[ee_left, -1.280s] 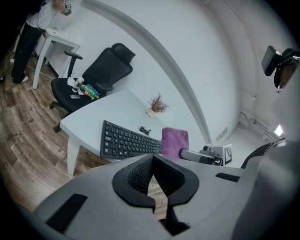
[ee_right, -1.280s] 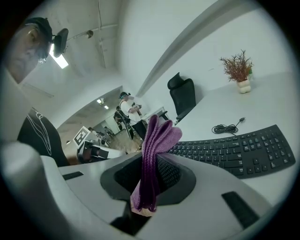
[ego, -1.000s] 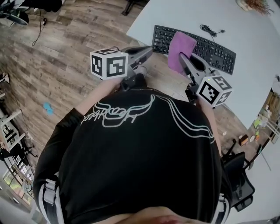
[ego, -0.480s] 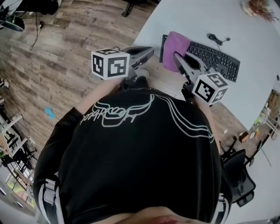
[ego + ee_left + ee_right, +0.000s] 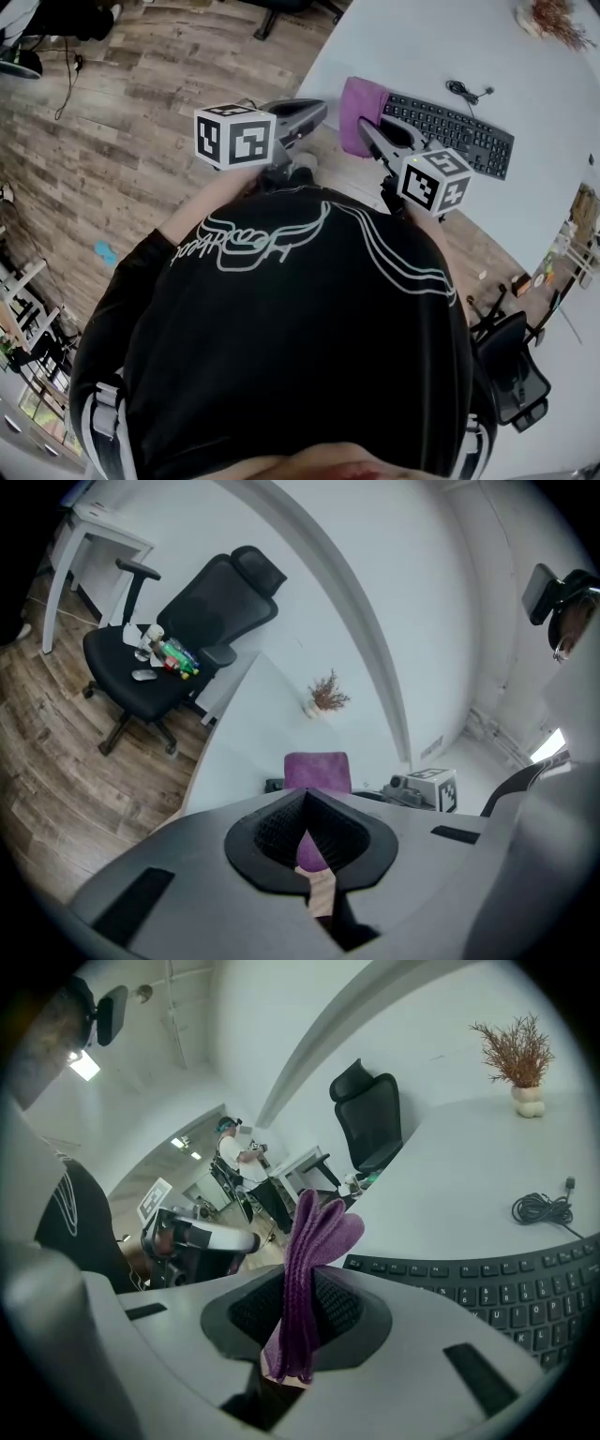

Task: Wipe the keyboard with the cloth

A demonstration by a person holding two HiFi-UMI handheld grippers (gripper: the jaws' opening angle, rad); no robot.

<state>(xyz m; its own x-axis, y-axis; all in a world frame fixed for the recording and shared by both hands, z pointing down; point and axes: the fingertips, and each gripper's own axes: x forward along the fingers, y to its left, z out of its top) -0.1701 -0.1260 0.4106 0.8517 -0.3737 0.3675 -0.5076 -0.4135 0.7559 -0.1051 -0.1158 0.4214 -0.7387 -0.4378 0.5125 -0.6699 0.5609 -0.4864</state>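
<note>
Cloth [image 5: 314,1241], purple, folded: clamped between the jaws of right tool [image 5: 302,1312], at left end of keyboard [image 5: 459,127]. Keyboard, black: flat on white bench [image 5: 422,47], near its edge, with coiled cable [image 5: 542,1209] beyond. Left tool [image 5: 307,808]: jaws together, nothing between them, held beside bench edge, above wooden floor [image 5: 141,112].

The white desk [image 5: 422,47] fills the upper right of the head view, with the wood-plank floor [image 5: 141,94] to its left. On it lie a black keyboard [image 5: 459,127], a coiled black cable [image 5: 466,91] just beyond it, and a potted dried plant [image 5: 553,14] at the top right corner.
</note>
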